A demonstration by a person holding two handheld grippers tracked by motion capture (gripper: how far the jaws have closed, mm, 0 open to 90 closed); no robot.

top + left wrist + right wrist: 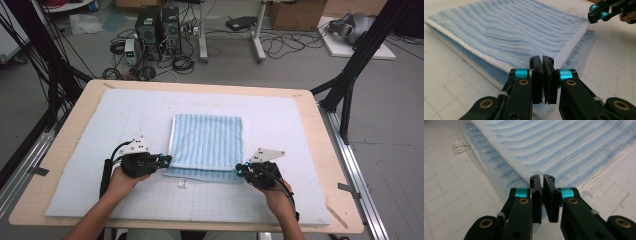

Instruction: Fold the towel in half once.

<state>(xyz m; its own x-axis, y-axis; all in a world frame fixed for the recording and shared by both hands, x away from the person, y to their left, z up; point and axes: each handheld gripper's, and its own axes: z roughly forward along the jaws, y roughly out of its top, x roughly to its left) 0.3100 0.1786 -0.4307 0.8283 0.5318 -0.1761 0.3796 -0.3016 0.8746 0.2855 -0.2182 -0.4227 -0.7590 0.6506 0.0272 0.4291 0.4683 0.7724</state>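
Note:
A light-blue striped towel point(207, 140) lies folded on the white gridded mat point(120, 120), its upper layer ending a little short of the lower layer at the near side. My left gripper point(167, 160) is at the upper layer's near left corner. In the left gripper view the jaws point(542, 60) are pressed together where the towel's point(506, 32) white hem runs into them. My right gripper point(239, 170) is at the near right corner, its jaws point(542, 178) likewise shut on the hem of the towel point(564, 147). The right gripper point(600, 13) also shows far off in the left gripper view.
A small white label point(183, 184) lies on the mat just in front of the towel, between my hands, and appears as a tag point(460, 147) in the right gripper view. The mat covers a wooden table point(320, 150). Computers, cables and boxes stand on the floor beyond.

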